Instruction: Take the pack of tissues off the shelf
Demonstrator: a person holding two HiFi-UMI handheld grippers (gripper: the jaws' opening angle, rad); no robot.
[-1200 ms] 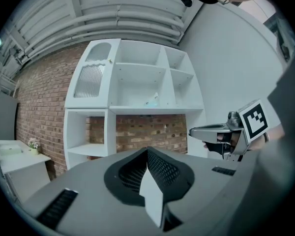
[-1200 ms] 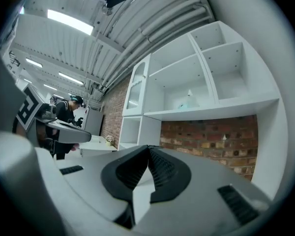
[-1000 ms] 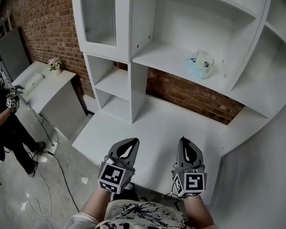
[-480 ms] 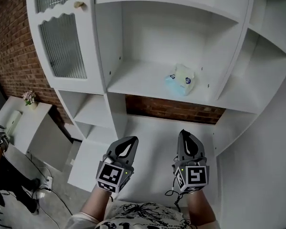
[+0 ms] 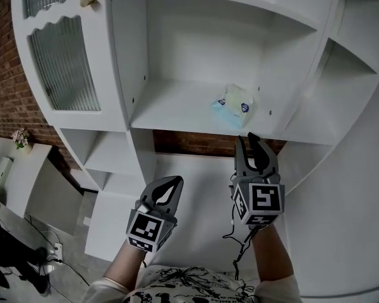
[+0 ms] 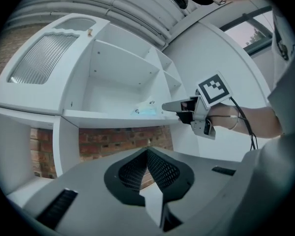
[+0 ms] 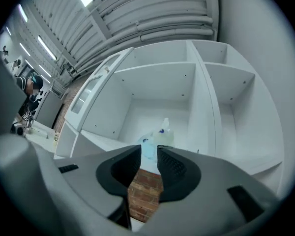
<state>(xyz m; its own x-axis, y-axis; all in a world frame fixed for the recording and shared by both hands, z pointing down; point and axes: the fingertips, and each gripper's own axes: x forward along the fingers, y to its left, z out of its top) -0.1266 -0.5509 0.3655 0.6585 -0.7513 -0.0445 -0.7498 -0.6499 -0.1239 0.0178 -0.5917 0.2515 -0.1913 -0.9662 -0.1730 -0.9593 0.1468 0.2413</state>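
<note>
One tissue pack (image 7: 162, 133), partly hid behind right tongs (image 7: 149, 152), jaws slightly apart.

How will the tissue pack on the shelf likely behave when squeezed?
The tissue pack looks soft and crumpled, so it will probably dent under the jaws. It looks plastic-wrapped, so perhaps slippery. It rests on the shelf and seems light, so a push would likely slide it, not roll it.

Pale blue-and-white soft pack of tissues (image 7: 158, 135): lower part hidden behind right gripper (image 7: 148, 156) jaws. Print on it too small to read. Left gripper view: only a sliver shows above white shelf (image 6: 113, 118) edge. Ribbed-glass cabinet door (image 5: 63, 62): top cut off, head view.
</note>
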